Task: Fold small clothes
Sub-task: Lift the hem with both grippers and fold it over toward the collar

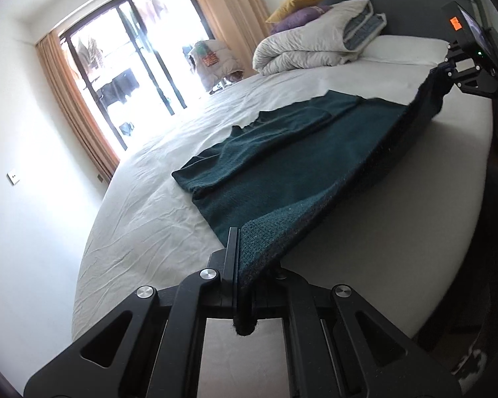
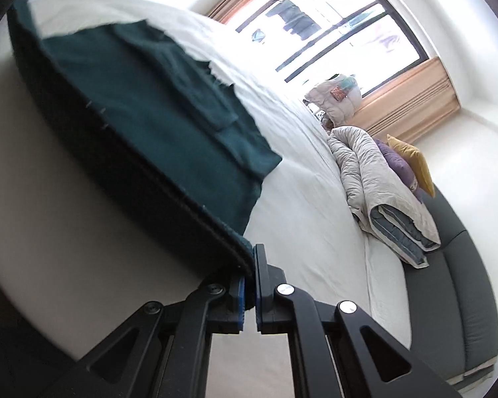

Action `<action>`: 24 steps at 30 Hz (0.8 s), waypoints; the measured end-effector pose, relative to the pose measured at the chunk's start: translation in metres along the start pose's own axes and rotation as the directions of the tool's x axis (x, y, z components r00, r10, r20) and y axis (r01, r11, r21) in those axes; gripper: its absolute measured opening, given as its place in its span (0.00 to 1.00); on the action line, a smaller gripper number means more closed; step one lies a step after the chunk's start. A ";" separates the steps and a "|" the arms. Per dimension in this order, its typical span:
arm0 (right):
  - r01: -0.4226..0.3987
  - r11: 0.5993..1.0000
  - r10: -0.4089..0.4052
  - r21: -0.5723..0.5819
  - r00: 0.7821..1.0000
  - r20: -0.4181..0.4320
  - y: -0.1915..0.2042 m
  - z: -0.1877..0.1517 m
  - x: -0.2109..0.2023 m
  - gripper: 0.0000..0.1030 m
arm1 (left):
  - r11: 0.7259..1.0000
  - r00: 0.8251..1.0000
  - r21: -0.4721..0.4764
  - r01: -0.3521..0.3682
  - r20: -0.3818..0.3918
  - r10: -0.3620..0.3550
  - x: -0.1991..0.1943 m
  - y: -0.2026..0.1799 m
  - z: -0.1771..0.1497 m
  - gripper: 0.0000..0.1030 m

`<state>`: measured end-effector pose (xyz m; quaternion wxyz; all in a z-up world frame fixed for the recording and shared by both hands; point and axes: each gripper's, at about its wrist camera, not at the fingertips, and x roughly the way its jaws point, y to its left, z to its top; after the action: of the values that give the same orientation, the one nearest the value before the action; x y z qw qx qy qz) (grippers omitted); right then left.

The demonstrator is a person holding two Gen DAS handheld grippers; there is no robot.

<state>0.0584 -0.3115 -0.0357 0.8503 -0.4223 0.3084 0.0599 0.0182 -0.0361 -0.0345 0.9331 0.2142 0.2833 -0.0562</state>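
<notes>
A dark green knit garment (image 1: 282,172) lies spread on the white bed sheet (image 1: 142,232). Its near hem is lifted off the bed, stretched between the two grippers. My left gripper (image 1: 239,248) is shut on one corner of the hem. My right gripper (image 2: 251,258) is shut on the other corner, and it also shows at the far right of the left wrist view (image 1: 448,69). In the right wrist view the garment (image 2: 156,112) runs away from the fingers, with a sleeve folded over its body.
A folded grey duvet (image 1: 315,43) with purple and yellow pillows (image 1: 298,13) lies at the head of the bed by the dark headboard (image 1: 398,0). A sliding glass door (image 1: 126,66) with beige curtains is beyond the bed. The mattress edge (image 1: 431,199) is close on the right.
</notes>
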 end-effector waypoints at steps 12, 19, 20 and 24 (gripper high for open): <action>-0.040 0.999 0.040 -0.033 0.999 -0.022 -0.032 0.068 0.085 0.03 | 0.998 0.995 -0.053 0.038 -0.094 -0.043 0.079 0.062 0.057 0.03; -0.059 0.998 0.058 -0.010 0.997 -0.057 -0.042 0.093 0.136 0.03 | 0.995 0.984 -0.076 0.067 -0.160 -0.078 0.140 0.092 0.088 0.03; -0.060 0.998 0.059 -0.006 0.996 -0.061 -0.044 0.097 0.143 0.03 | 0.995 0.983 -0.077 0.068 -0.165 -0.080 0.149 0.096 0.093 0.03; -0.083 0.996 0.086 0.036 0.993 -0.077 -0.055 0.115 0.172 0.03 | 0.994 0.978 -0.085 0.068 -0.192 -0.083 0.189 0.116 0.112 0.03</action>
<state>0.2707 -0.2870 -0.0445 0.8412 -0.3967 0.3600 0.0740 0.2584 0.0231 -0.0128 0.9057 0.1712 0.3833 -0.0594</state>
